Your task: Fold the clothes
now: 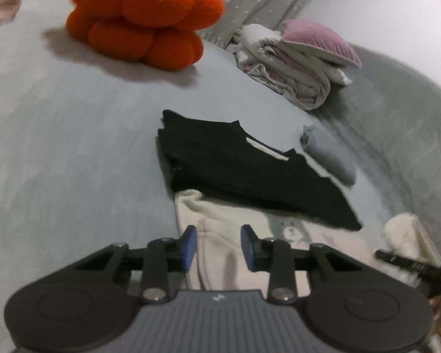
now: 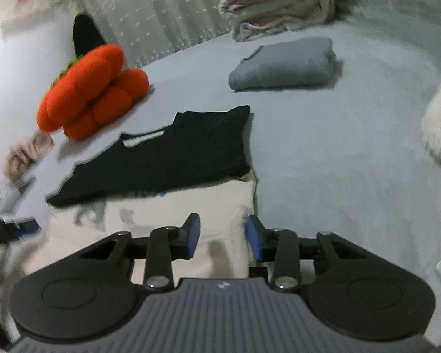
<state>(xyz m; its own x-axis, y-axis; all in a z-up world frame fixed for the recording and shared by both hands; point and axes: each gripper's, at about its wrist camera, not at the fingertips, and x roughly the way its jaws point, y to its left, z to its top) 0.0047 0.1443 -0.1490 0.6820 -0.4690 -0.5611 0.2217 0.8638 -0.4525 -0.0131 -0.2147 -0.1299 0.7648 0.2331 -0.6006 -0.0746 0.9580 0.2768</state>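
A puffy orange pillow [image 1: 141,17] made of round soft balls sits on the smooth gray bed [image 1: 58,132]. A flat black shirt [image 1: 244,170] lies folded, touching a soft cream top [image 1: 220,235]. Left tongs [image 1: 218,247] and right tongs [image 2: 220,239] hang over the cream top, partly open, holding nothing. A folded gray cloth [image 2: 285,64] lies farther back.

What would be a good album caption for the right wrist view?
Open right gripper above a cream garment, a folded black shirt beyond it.
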